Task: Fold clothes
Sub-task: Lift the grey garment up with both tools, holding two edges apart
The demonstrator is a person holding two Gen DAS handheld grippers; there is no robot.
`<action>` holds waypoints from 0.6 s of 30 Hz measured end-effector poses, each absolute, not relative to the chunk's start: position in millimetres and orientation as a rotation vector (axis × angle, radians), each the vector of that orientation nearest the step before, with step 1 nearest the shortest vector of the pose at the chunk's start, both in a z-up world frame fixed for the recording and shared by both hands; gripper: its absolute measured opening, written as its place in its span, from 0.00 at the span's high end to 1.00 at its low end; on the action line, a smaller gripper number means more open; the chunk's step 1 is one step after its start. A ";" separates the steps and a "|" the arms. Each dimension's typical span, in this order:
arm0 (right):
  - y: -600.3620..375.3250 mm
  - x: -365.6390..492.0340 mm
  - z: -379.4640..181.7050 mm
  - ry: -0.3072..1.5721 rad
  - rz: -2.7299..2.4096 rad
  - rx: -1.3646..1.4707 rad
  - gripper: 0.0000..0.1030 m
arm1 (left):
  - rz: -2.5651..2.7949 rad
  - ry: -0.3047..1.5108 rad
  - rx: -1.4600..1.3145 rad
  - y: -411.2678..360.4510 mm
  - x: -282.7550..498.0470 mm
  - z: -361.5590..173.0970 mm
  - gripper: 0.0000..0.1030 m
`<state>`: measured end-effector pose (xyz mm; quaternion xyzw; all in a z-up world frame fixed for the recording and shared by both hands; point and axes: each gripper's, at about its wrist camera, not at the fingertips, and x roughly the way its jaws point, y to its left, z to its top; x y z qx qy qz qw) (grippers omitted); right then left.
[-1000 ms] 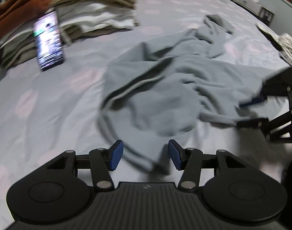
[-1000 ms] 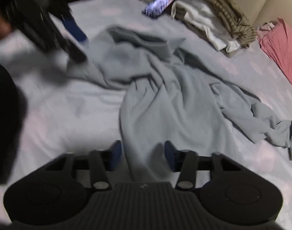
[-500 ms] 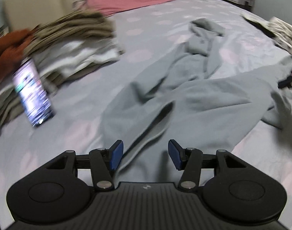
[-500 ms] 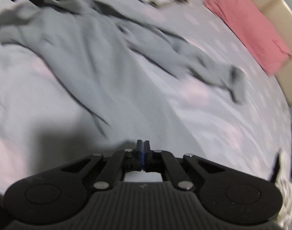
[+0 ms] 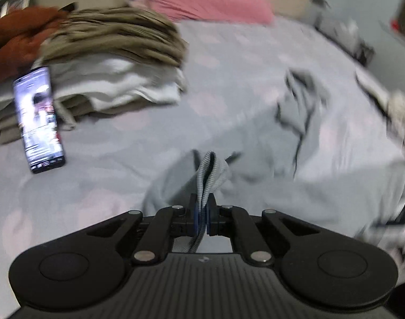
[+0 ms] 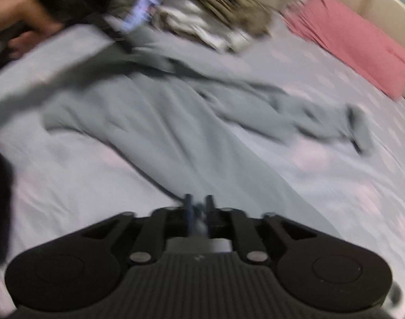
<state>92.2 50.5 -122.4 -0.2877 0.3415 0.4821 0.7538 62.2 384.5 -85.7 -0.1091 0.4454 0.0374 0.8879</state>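
The left gripper (image 5: 201, 214) pinches the grey garment's (image 5: 255, 143) ribbed hem (image 5: 211, 170); the right gripper's (image 6: 198, 212) jaws are opening around grey cloth near the bed's (image 6: 69, 175) edge.

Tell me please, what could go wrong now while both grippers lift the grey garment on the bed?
1. The left gripper pinches only a ribbed edge of the grey garment; that narrow hold may slip under a pull.
2. The right gripper has cloth between its jaws, but they are opening, so that side may drop.
3. The phone leans on the stack of folded clothes nearby; swinging cloth might knock it.
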 end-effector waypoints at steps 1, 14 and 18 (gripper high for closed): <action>59.1 83.2 -119.8 0.728 1.082 -0.610 0.62 | 0.087 0.914 -0.250 391.9 61.3 -77.2 0.97; 202.5 -60.9 -124.6 0.461 1.153 -0.646 0.31 | 0.047 0.817 -0.454 416.4 52.8 -10.6 0.97; 230.2 -70.1 -118.5 0.533 0.939 -0.516 0.31 | 0.008 0.796 -0.468 409.7 53.3 10.7 0.97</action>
